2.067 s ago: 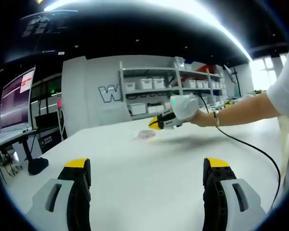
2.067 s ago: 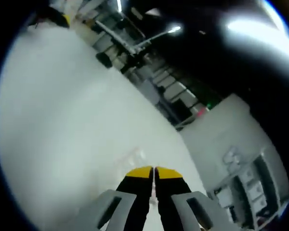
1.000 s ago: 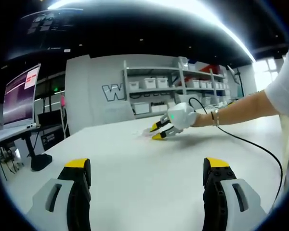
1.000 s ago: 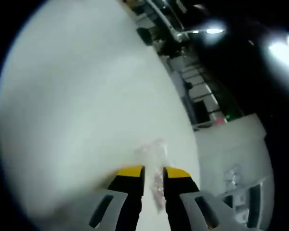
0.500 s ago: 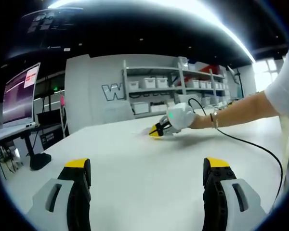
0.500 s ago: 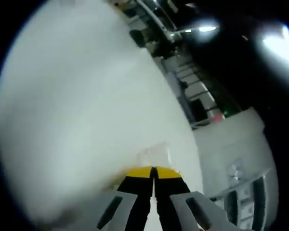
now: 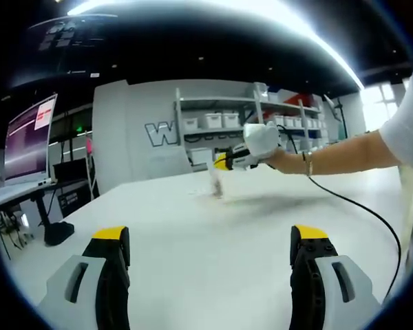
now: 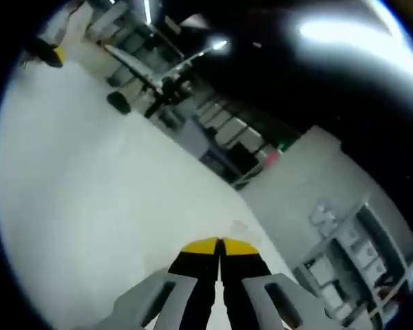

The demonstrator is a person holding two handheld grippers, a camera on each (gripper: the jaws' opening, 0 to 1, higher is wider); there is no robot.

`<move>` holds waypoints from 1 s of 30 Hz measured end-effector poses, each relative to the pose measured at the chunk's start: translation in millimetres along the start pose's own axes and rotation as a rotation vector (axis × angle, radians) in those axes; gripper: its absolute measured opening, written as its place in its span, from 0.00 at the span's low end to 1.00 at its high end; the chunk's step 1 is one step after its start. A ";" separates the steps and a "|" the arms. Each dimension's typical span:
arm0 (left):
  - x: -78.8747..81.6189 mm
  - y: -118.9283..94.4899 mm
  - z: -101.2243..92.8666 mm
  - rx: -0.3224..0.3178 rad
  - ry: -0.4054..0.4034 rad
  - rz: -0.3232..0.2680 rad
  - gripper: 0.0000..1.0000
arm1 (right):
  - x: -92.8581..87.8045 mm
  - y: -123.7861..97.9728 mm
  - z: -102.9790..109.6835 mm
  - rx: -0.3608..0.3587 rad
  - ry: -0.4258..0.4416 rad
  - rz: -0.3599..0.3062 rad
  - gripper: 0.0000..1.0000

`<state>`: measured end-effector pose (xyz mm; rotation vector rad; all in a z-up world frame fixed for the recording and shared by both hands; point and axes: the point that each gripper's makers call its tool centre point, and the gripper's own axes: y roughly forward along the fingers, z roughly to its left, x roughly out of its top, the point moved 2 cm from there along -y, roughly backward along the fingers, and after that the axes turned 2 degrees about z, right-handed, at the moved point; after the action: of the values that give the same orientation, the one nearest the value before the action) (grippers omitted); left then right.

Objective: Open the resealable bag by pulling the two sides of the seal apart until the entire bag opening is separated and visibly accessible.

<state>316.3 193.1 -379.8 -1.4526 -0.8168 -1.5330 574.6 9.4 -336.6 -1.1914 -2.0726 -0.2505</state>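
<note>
Lifted off the table [image 7: 193, 240] now, the bag [image 7: 216, 183] is dangling limp (light, slippery film) from my right gripper [image 8: 219, 244], pinching its top edge; left gripper [image 7: 210, 237] is hanging spread.

One resealable bag [image 7: 215, 183], two grippers, one table [image 7: 206, 240].

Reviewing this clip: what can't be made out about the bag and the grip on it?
- Seal state: the bag hangs small and motion-blurred in the left gripper view.
- Pinch point: in the right gripper view, the right gripper has its jaws together, hiding the bag's held edge.
- Bag contents: too small and blurred.
</note>
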 end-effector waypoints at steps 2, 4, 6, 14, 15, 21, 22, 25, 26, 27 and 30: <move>1.1 -1.0 -0.3 0.000 0.002 -0.001 0.96 | 5.2 -2.9 -2.2 -0.013 0.019 -0.013 0.00; 2.5 -1.8 -0.6 0.001 0.005 -0.003 0.96 | 9.1 -11.9 -6.1 -0.024 0.037 -0.024 0.00; 4.4 -2.4 -1.4 0.000 0.009 -0.005 0.96 | 11.9 -20.6 -6.9 -0.031 0.047 -0.030 0.00; 10.5 -2.2 -7.8 -0.012 0.021 -0.015 0.96 | 14.2 -29.1 -9.0 -0.050 0.054 -0.046 0.00; 10.8 -2.2 -8.5 -0.013 0.022 -0.016 0.96 | 14.1 -29.6 -9.5 -0.053 0.052 -0.046 0.00; 11.6 -4.2 -10.0 -0.012 0.027 -0.016 0.96 | 12.5 -36.0 -18.8 -0.075 0.068 -0.050 0.00; 11.7 -4.5 -9.9 -0.011 0.028 -0.016 0.96 | 12.4 -37.0 -20.1 -0.079 0.071 -0.051 0.00; 12.0 -4.8 -10.2 -0.010 0.029 -0.015 0.96 | 14.9 -45.5 -20.6 -0.087 0.079 -0.058 0.00; 12.2 -4.7 -10.9 -0.010 0.030 -0.016 0.96 | 14.8 -46.5 -20.6 -0.089 0.080 -0.059 0.00; 12.5 -4.5 -11.5 -0.012 0.031 -0.015 0.96 | 14.3 -48.6 -21.1 -0.092 0.079 -0.059 0.00; 13.2 -3.9 -13.7 -0.016 0.034 -0.016 0.96 | 12.6 -55.2 -20.3 -0.097 0.081 -0.057 0.00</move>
<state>307.3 180.7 -367.9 -1.4309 -0.7988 -1.5753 535.7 -22.6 -303.7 -1.1610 -2.0455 -0.4234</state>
